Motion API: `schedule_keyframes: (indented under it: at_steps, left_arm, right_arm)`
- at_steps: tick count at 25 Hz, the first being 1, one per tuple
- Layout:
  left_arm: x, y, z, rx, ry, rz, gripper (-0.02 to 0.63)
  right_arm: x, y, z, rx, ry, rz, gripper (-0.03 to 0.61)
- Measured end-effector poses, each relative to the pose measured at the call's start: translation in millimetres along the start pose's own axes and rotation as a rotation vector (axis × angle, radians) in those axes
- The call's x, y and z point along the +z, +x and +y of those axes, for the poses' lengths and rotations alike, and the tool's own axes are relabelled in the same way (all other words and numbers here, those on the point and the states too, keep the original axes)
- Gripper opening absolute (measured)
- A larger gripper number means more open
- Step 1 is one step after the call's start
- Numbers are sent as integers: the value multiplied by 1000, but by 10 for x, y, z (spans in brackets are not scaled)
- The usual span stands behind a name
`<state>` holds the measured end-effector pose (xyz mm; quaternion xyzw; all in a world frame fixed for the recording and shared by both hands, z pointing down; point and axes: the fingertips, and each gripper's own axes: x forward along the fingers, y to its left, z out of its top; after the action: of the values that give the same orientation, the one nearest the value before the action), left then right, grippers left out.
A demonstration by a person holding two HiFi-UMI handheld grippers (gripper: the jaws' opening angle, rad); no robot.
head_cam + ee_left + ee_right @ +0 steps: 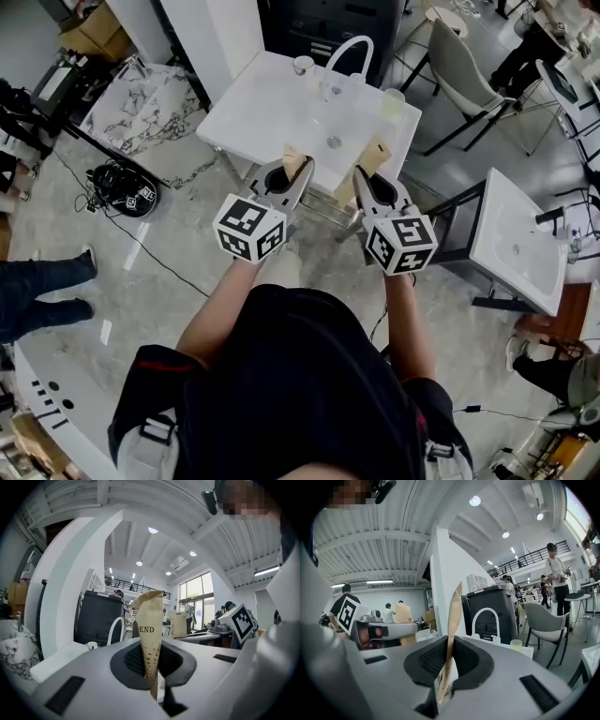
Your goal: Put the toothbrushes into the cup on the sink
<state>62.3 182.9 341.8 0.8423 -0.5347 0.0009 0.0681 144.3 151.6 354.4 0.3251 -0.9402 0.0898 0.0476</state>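
Toothbrush in tan paper sleeve [151, 630] clamped by left gripper [289, 180]; second tan paper sleeve [451, 634] clamped by right gripper [367, 187]; white rectangular sink [262, 112] ahead, pale plastic cup [392, 103] on its rim.

Two tan paper-wrapped toothbrushes [294, 162] [375, 156], each clamped by one end; pale cup [392, 105] stands on sink [267, 108].

White sink [267, 117], pale cup [392, 104] aboard

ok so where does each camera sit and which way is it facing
Head view: on the head, looking steeply down at the sink; torso, forearms, left gripper and right gripper show.
Left gripper view: rides that gripper, level along jaws shut on the left sleeved toothbrush.
Right gripper view: same, with the right sleeved toothbrush.
Shared: both see the faucet.
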Motion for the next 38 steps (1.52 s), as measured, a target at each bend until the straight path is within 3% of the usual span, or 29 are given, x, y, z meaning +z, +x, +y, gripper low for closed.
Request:
schedule_keyframes:
  at_steps: [19,29,38]
  left_arm:
    - [-3,1097,612,-90,-39,54,14]
    - [65,1743,1004,-194,-48,97,14]
    - [15,2157,1137,-334,-82,132,14]
  right_arm:
    - [48,867,-866,-74,62,34,49]
    - [244,1408,-1301,-160,82,43,48]
    - [224,1740,-1635,-265,113,91,48]
